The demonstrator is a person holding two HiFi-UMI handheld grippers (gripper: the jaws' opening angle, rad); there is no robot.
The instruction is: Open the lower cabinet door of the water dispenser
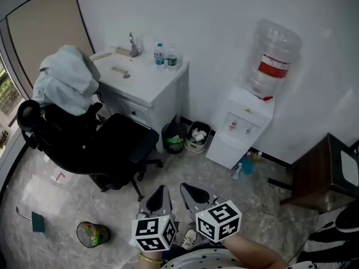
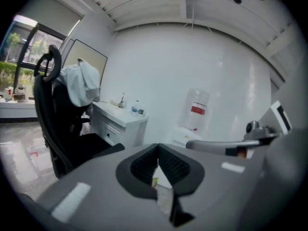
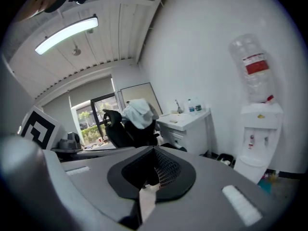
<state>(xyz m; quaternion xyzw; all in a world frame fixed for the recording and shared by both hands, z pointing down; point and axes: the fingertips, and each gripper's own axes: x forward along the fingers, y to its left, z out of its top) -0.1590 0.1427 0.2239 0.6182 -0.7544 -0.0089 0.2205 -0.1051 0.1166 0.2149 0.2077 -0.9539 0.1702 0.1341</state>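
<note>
White dispenser [image 1: 242, 116], right of centre in head view, against the wall [image 1: 224, 27]; clear bottle [image 1: 273, 58] on top. Lower door [image 1: 224, 149]: likely a light, stiff panel, smooth and slippery to flat pads, probably swinging easily on hinges. Best taken at a free edge or recess; no handle discernible from here, too small to tell. Plain white front, flush, below the taps [image 1: 231, 126], near the floor [image 1: 258, 198]. Left tongs [image 1: 162, 189] and right tongs [image 1: 187, 187] low in frame, well apart from the door, both pressed together, pinching nothing.
</note>
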